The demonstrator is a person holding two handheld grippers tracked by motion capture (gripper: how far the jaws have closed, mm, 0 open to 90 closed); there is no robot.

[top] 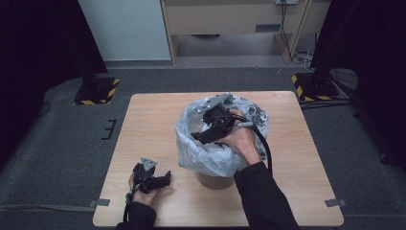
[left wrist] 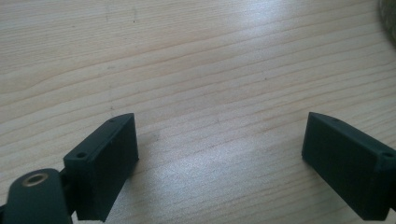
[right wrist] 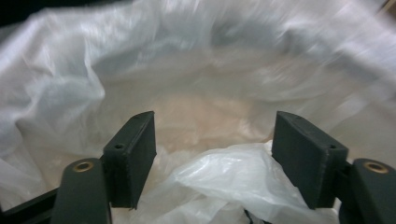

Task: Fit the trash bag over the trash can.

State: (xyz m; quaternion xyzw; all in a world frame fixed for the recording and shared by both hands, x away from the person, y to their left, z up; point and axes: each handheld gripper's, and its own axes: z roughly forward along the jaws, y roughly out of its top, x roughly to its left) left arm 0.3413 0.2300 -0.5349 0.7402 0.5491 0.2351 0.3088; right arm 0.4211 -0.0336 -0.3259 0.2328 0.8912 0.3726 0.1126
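A small brown bin [top: 214,180] lined with a clear plastic bag [top: 201,152] stands near the middle front of the wooden table [top: 143,124]. My right gripper [top: 201,138] reaches down into the bag's mouth from the right. In the right gripper view it [right wrist: 215,156] is open, its jaws wide apart over crumpled plastic film [right wrist: 224,172] inside the bag. My left gripper [top: 165,178] rests low at the table's front left, held in a hand. In the left gripper view it [left wrist: 219,158] is open over bare wood with nothing between the jaws.
The bag's rim [top: 249,112] bulges out over the bin on all sides. Two black stands with yellow-striped bases [top: 98,91] [top: 313,88] flank the table's far corners on the grey carpet. A wooden desk [top: 230,24] stands behind.
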